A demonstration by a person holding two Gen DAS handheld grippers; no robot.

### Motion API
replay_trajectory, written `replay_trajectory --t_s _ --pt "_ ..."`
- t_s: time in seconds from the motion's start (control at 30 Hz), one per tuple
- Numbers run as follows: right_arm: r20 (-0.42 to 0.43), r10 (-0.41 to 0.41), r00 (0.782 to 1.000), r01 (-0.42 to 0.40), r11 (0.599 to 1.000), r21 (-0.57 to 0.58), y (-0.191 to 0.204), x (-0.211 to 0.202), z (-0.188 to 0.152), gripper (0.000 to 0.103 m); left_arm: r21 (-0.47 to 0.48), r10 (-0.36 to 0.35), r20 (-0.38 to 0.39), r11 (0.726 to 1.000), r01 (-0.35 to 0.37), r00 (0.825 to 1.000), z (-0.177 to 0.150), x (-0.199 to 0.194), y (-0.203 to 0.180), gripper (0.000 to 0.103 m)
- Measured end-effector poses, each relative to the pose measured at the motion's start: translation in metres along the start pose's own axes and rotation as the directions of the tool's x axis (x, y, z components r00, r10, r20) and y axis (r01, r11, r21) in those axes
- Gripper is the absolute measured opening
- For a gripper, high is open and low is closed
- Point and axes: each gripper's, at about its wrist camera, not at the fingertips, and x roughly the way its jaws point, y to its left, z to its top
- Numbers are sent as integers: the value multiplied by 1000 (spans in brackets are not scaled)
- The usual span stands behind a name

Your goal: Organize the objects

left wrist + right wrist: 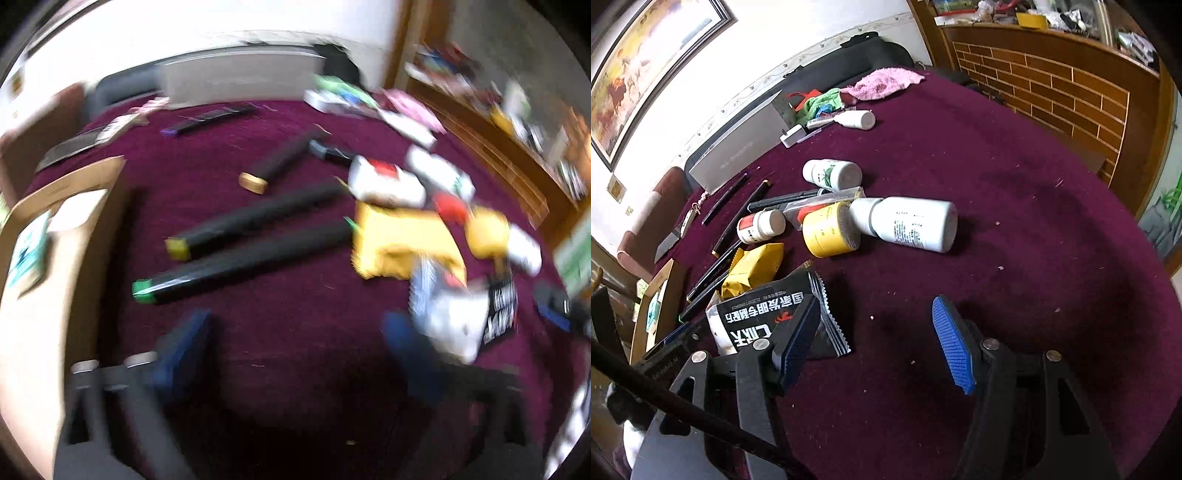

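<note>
Looks like between picks: right gripper [875, 345] fingers spread, empty, near the black packet [768, 317] on the tabletop [1015, 221]; left gripper [291, 343] also released over the pens [240, 258]; next, close on the packet.

The right claw [877, 345] hangs open above the maroon tablecloth [1015, 229], one pad over a black packet [768, 317].

box [74, 236] left of pens [236, 258] | bottles [905, 221] behind packet [775, 325] | towel [882, 83] at far edge
</note>
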Motion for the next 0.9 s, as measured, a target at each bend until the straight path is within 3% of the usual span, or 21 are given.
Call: replay_trajectory --t_s 0.07,0.17,0.53,0.9 --pt "-9 7 1000 -7 1000 -1 0 5 -1 63 40 54 3 998 -54 999 -1 0 -10 102" --pt "-15 15 1000 -15 1000 11 -2 9 -2 63 14 16 -4 1000 -16 1000 2 1 -5 101" --pt "-15 54 998 -54 998 15 -3 10 0 72 20 24 -6 1000 -24 1000 3 3 -5 102" --pt "-10 73 997 -73 997 26 -4 10 0 75 19 25 -6 1000 -25 1000 3 2 -6 102"
